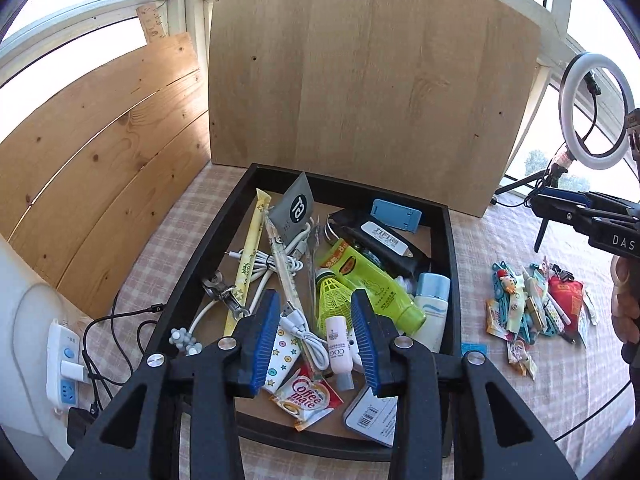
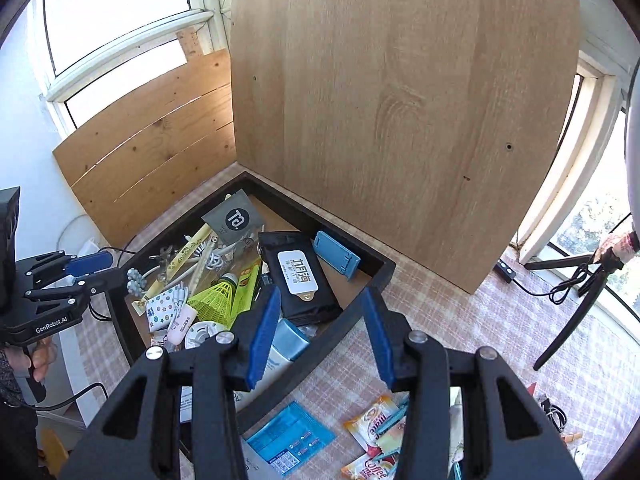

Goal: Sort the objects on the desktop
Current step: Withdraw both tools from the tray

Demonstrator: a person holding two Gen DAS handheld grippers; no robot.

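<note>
Black-framed and shallow, the tray (image 1: 447, 248) sits on a checked tablecloth (image 1: 520, 400) and holds most of the desktop objects in a loose jumble. Near its middle a yellow-green shuttlecock (image 1: 333, 300) lies beside a lime-green tube (image 1: 376, 284), with a small pink bottle (image 1: 338, 344) just in front of them. A pale blue bottle (image 1: 431, 304) rests against the tray's right wall, and a black wipes pack (image 1: 384, 240) with a white label lies behind the tube. A blue phone stand (image 1: 396, 214) occupies the far right corner; a grey sachet (image 1: 294, 208) leans near the far wall. A white cable (image 1: 276, 264), long wrapped sticks (image 1: 250, 264) and a metal clip (image 1: 220, 290) fill the left half. A Coffee-mate sachet (image 1: 306, 398) lies at the near edge.

Left gripper (image 1: 316, 340) hovers over the near part of the tray, its blue-padded jaws spread apart with nothing between them; the pink bottle and cable lie below the gap. Right gripper (image 2: 322, 336) hangs above the tray's right wall and the cloth beside it, jaws likewise spread and holding nothing.

Outside the tray, on the cloth to its right, lies a separate heap (image 1: 536, 308) of clips, sachets and a red packet. A blue sachet (image 2: 290, 436) and further Coffee-mate packets (image 2: 378, 424) lie there under the right gripper.

A light wooden board (image 1: 372, 80) stands upright behind the tray, a pine panel (image 1: 108, 168) to its left. A ring light (image 1: 596, 112) on a tripod stands at far right, and a power strip (image 1: 64, 364) lies at far left.
</note>
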